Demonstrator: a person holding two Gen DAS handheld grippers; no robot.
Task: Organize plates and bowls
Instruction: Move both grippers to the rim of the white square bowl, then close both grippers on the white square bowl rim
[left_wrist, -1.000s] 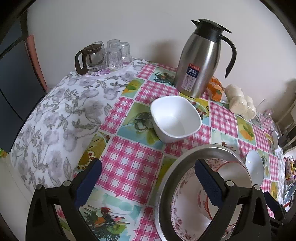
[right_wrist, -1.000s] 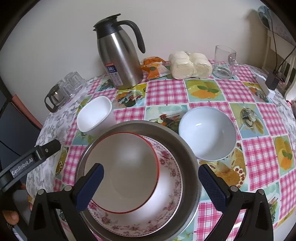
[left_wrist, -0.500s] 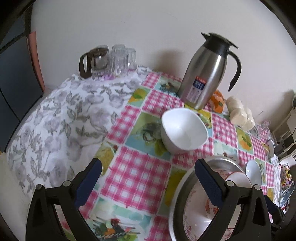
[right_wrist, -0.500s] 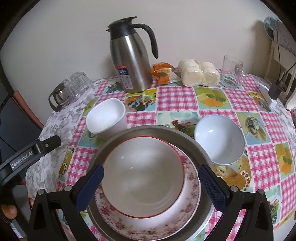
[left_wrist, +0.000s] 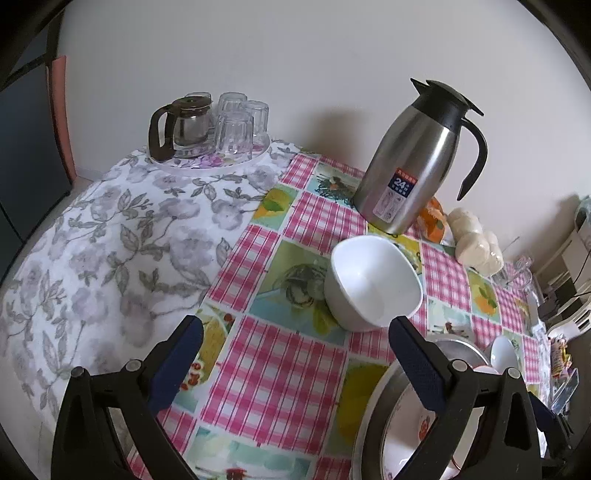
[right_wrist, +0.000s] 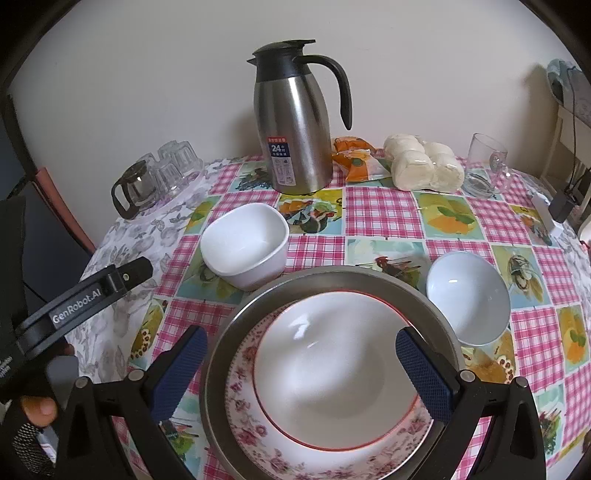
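Observation:
A metal plate (right_wrist: 240, 321) holds a floral plate (right_wrist: 243, 402), and a red-rimmed white bowl (right_wrist: 325, 373) sits on top. My right gripper (right_wrist: 306, 363) hangs open above this stack, holding nothing. A squarish white bowl (right_wrist: 245, 245) stands left of the stack, and a round white bowl (right_wrist: 467, 297) stands to its right. In the left wrist view my left gripper (left_wrist: 295, 360) is open over the checked cloth, the squarish bowl (left_wrist: 373, 282) just ahead of its right finger. The stack's metal rim (left_wrist: 373, 413) shows at lower right.
A steel thermos jug (right_wrist: 295, 129) stands at the back by the wall, with a bag of buns (right_wrist: 424, 162) and an orange packet (right_wrist: 352, 158) beside it. Glass cups and a small glass pot (left_wrist: 184, 125) sit at the back left. A glass mug (right_wrist: 484, 162) is at the back right.
Both grippers have drawn back from the table, so the stack and bowls sit farther ahead. The left gripper has shifted left, off the stack. Nothing on the table moved.

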